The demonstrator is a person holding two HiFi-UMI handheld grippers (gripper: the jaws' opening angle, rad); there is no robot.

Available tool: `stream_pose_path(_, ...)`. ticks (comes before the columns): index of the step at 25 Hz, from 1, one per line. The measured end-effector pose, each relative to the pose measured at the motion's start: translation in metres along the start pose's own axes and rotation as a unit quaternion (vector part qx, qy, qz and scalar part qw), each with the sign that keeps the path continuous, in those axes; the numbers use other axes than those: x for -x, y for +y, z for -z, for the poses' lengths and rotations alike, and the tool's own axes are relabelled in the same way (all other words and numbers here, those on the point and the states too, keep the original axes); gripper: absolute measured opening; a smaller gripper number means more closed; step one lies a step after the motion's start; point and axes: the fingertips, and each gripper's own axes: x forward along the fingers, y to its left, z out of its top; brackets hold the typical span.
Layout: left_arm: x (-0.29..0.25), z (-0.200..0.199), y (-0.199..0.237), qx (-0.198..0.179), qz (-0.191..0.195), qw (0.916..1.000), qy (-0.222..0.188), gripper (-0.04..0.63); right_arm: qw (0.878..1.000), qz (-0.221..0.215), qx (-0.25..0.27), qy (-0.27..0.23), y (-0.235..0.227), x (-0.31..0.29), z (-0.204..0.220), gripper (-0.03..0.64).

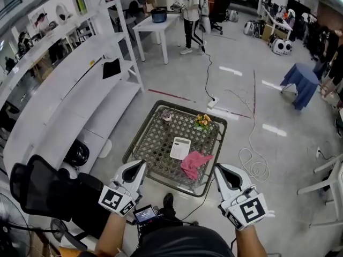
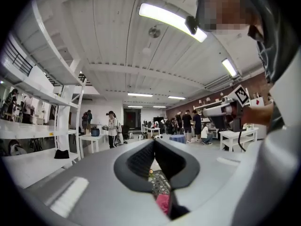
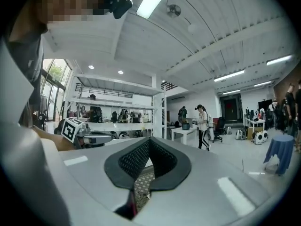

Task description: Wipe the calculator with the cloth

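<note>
A white calculator lies on a low lattice-topped table, far below both grippers. A crumpled pink cloth rests beside it, overlapping its near right corner. My left gripper is held high over the table's near left edge, jaws shut and empty. My right gripper hovers by the near right corner, also shut and empty. In the left gripper view the jaws meet, and a bit of the pink cloth shows below them. The right gripper view shows closed jaws pointing level across the room.
A small flower arrangement and a small ornament stand at the table's far side. White shelving runs along the left, with a black chair near me. Cables trail on the floor to the right. A person stands by a far white table.
</note>
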Motion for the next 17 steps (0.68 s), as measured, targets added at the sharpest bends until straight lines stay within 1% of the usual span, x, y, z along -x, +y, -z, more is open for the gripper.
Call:
stream_pose_path(4, 0.009, 0.003, 0.006, 0.003, -0.01, 0.9999, -0.002, 0.058, 1.0, 0.0, 0.008, -0.001, 0.006, 0.002, -0.007, 0.001)
stream_pose_path(6, 0.016, -0.01, 0.005, 0.007, -0.012, 0.9999, -0.002, 0.058, 1.0, 0.003, 0.009, 0.004, 0.012, 0.008, -0.021, 0.001)
stream_pose_path(8, 0.028, -0.03, -0.002, 0.006, -0.012, 0.9999, -0.002, 0.058, 1.0, 0.005, 0.008, 0.006, 0.02, 0.02, -0.038, 0.0)
stream_pose_path(10, 0.044, -0.04, -0.012, 0.004, -0.011, 0.9999, -0.003, 0.058, 1.0, 0.007, 0.009, 0.006, 0.033, 0.036, -0.046, 0.001)
stream_pose_path(14, 0.081, -0.037, -0.033, -0.002, -0.005, 0.9998, -0.02, 0.058, 1.0, 0.014, 0.022, -0.007, 0.069, 0.07, -0.042, 0.0)
stream_pose_path(17, 0.109, -0.029, -0.042, -0.017, 0.005, 0.9993, -0.034, 0.058, 0.999, 0.027, 0.031, -0.025, 0.099, 0.09, -0.031, 0.002)
